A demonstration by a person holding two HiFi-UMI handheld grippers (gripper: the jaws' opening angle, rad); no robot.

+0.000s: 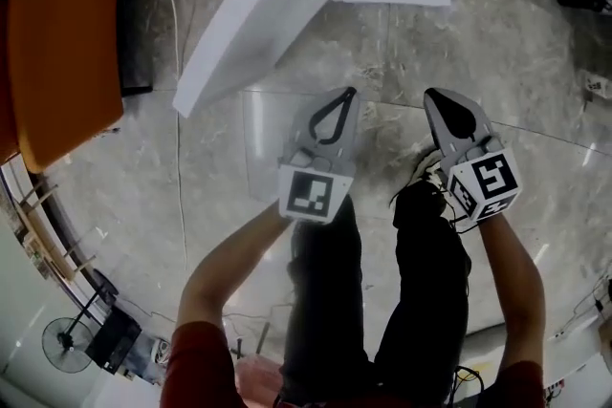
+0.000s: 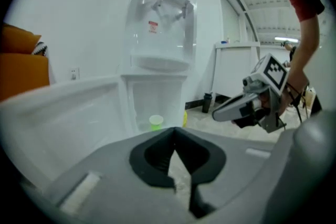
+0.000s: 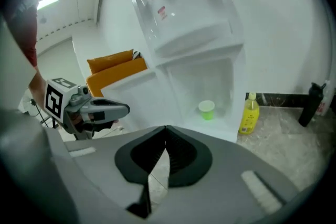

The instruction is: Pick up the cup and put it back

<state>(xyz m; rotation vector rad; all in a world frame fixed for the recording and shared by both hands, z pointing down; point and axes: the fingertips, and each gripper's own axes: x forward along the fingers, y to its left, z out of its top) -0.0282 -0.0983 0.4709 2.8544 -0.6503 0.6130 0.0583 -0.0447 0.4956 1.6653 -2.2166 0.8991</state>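
Two grippers, the left gripper (image 1: 349, 95) and the right gripper (image 1: 432, 96), hung side by side above the marble floor (image 1: 143, 186), each with jaws closed together on nothing. The green cup (image 3: 206, 109) stood in the open lower compartment of the white water dispenser (image 3: 184, 23), near a yellow bottle (image 3: 249, 113).

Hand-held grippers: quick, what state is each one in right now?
Left hand-held gripper: closed, jaws together, holding nothing.
Right hand-held gripper: closed, jaws together, holding nothing.
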